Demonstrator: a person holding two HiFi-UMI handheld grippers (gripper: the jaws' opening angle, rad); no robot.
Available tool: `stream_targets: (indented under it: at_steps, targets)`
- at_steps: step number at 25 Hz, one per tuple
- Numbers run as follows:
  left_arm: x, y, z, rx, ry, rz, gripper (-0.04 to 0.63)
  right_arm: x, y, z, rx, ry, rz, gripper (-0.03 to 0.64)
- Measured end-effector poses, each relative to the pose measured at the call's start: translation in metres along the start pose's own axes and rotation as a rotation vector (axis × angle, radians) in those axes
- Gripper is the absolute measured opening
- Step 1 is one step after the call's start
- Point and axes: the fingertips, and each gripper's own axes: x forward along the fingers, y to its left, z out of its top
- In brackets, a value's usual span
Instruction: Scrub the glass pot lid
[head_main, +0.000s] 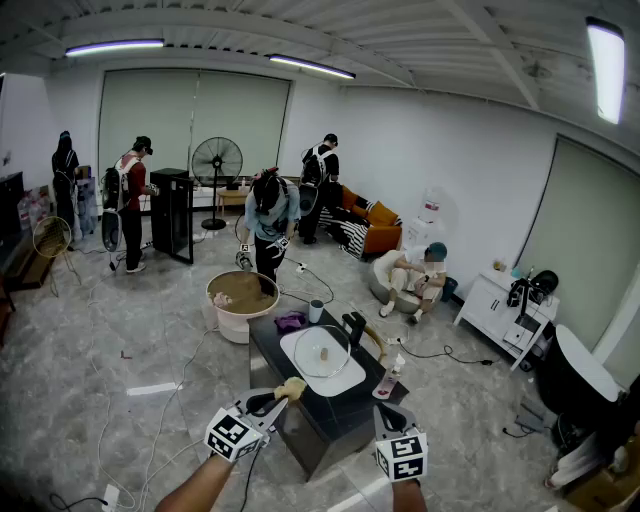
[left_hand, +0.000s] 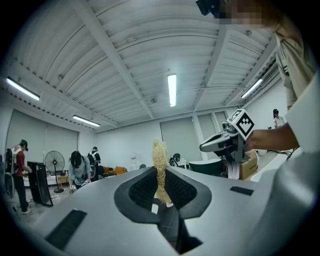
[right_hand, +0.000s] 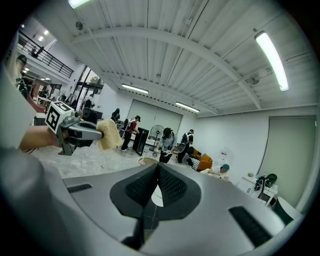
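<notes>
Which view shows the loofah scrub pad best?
Right gripper view: the scrub pad shows broadside in the left tongs. The left gripper view has it edge-on between closed jaws; the head view shows it small.

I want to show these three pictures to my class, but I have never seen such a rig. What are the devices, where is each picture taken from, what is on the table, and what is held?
There is no robot here: a person holds a two-jaw gripper in each hand. The head view comes from a camera on the person's head. Each gripper view looks along one gripper's jaws. The left gripper is shut on a straw-coloured scrubber. The right gripper is shut and holds nothing. On the dark table lies a white tray with the glass pot lid on it, and a bottle stands beside the tray.
</notes>
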Motion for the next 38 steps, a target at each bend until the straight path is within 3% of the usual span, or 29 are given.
stream_targets:
  at_steps: [7, 29, 38]
  targets:
    - [-0.005, 0.012, 0.003, 0.023, -0.011, 0.004, 0.046, 0.012, 0.007, 0.013, -0.008, -0.032, 0.004, 0.025]
    - [-0.022, 0.042, -0.028, -0.026, -0.01, -0.033, 0.046, 0.023, 0.037, 0.004, 0.031, -0.01, -0.066, 0.028]
    - [0.006, 0.048, -0.032, -0.024, -0.018, -0.04, 0.046, 0.04, 0.031, 0.0, 0.044, -0.034, -0.049, 0.028]
